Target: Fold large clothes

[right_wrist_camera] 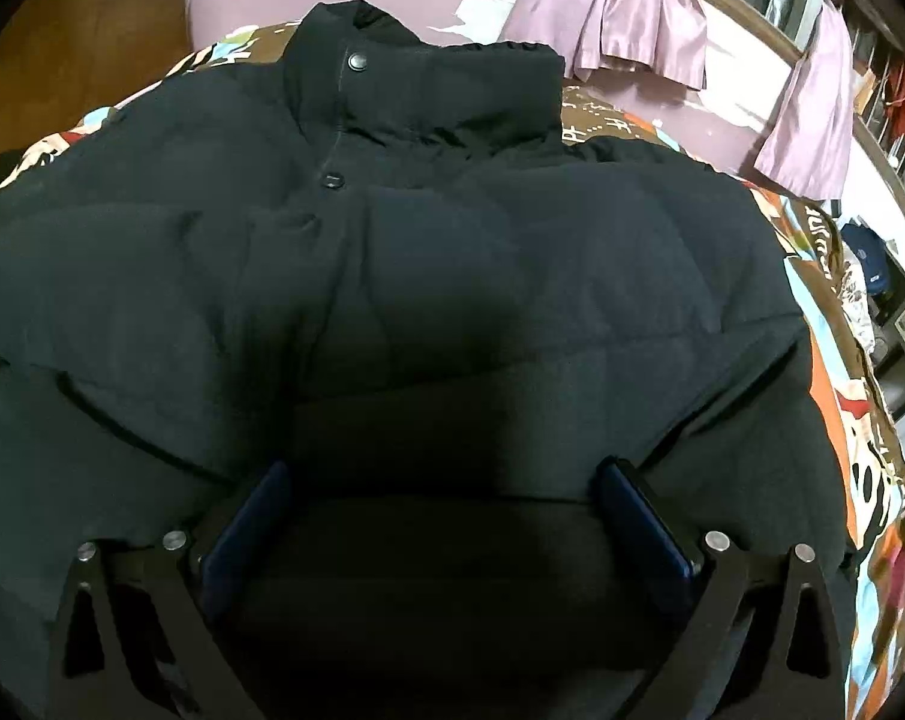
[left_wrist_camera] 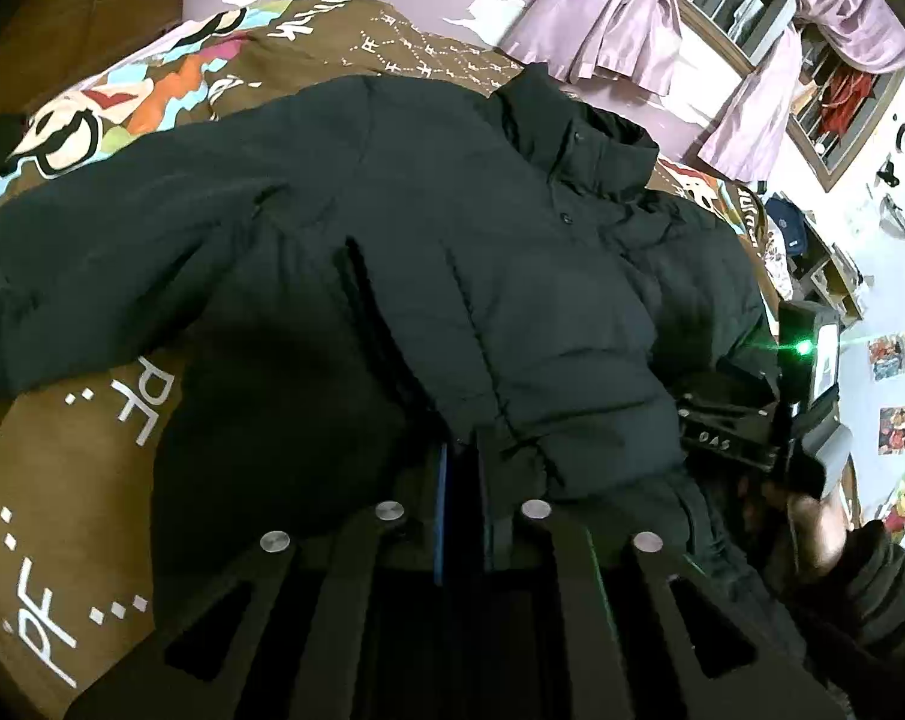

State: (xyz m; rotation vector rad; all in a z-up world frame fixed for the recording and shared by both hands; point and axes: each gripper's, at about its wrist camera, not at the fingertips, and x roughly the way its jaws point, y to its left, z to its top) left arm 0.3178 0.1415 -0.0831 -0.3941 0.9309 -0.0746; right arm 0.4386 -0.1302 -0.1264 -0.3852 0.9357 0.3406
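Note:
A large black puffer jacket (left_wrist_camera: 452, 252) lies front up on the bed, collar at the far end, one sleeve stretched to the left. My left gripper (left_wrist_camera: 461, 468) is shut on the jacket's bottom hem near its middle. In the right wrist view the jacket (right_wrist_camera: 452, 252) fills the frame. My right gripper (right_wrist_camera: 443, 480) is open, its blue pads (right_wrist_camera: 644, 516) spread wide and resting on the jacket's lower hem. The right gripper's body (left_wrist_camera: 800, 396) with a green light also shows at the right of the left wrist view.
The bed has a brown patterned quilt (left_wrist_camera: 92, 408) with white letters and cartoon prints. Purple curtains (left_wrist_camera: 620, 12) and a barred window (left_wrist_camera: 836, 96) are behind. A wooden headboard (right_wrist_camera: 92, 48) is at the far left. Shelves and clutter (right_wrist_camera: 896, 312) stand at the right.

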